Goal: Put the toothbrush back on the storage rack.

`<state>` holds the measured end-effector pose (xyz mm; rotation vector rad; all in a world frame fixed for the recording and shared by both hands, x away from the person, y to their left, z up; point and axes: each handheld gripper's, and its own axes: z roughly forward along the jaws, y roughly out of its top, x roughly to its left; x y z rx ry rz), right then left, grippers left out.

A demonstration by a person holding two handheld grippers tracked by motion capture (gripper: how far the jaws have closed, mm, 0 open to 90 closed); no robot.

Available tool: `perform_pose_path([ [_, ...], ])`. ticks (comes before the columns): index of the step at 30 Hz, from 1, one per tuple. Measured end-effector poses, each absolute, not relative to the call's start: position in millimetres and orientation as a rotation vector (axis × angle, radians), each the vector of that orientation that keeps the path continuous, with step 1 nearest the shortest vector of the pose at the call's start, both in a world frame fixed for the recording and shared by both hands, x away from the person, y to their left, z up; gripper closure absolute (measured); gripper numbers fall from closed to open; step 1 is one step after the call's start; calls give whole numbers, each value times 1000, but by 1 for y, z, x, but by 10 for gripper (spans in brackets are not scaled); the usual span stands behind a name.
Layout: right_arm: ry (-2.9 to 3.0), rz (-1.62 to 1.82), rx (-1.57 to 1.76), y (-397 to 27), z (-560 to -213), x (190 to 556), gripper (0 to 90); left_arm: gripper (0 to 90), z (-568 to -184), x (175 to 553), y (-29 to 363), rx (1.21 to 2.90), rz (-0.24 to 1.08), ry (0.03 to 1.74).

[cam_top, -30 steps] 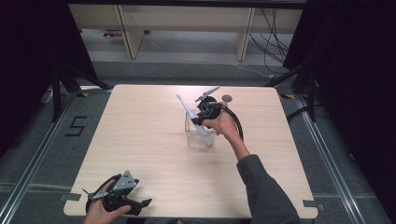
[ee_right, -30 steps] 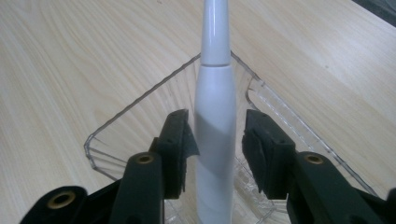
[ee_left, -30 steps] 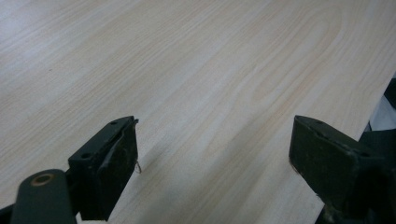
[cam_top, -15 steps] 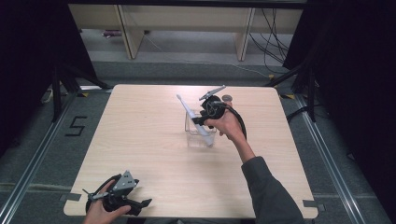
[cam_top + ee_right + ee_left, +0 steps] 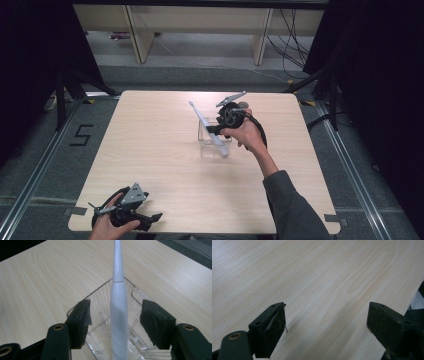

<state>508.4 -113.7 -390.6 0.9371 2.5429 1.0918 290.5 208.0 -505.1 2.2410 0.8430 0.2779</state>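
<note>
The toothbrush (image 5: 118,312) runs off the right gripper view's top and bottom edges.

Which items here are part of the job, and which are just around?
In play:
- white electric toothbrush, leaning in the clear plastic box
- right claw, open either side of the toothbrush

Idle:
- left claw, open over bare table
- shelving beyond the table

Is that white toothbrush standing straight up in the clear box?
No, tilted. The toothbrush leans in the clear box, its head slanting up and away between the right gripper's open fingers.
</note>
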Motion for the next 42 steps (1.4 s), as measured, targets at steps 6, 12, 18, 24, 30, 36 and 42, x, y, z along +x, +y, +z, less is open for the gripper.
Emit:
perform_pose_path([
  [6, 2528, 1114, 978, -118, -392, 504, 386, 151, -505, 290, 208, 2246, 276, 842],
  [12, 2496, 1155, 993, -123, -391, 499, 377, 151, -506, 291, 208, 2240, 278, 845],
  [18, 2474, 1187, 975, -126, -388, 492, 367, 152, -506, 291, 208, 2240, 278, 846],
  [24, 2499, 1204, 932, -129, -384, 483, 366, 152, -506, 291, 209, 2240, 278, 847],
  [30, 2501, 1212, 927, -134, -385, 475, 357, 152, -506, 291, 208, 2236, 273, 852],
  [36, 2460, 1243, 882, -138, -384, 469, 347, 152, -507, 291, 209, 2235, 272, 847],
  [42, 2464, 1279, 887, -142, -384, 455, 342, 152, -507, 290, 208, 2245, 275, 848],
])
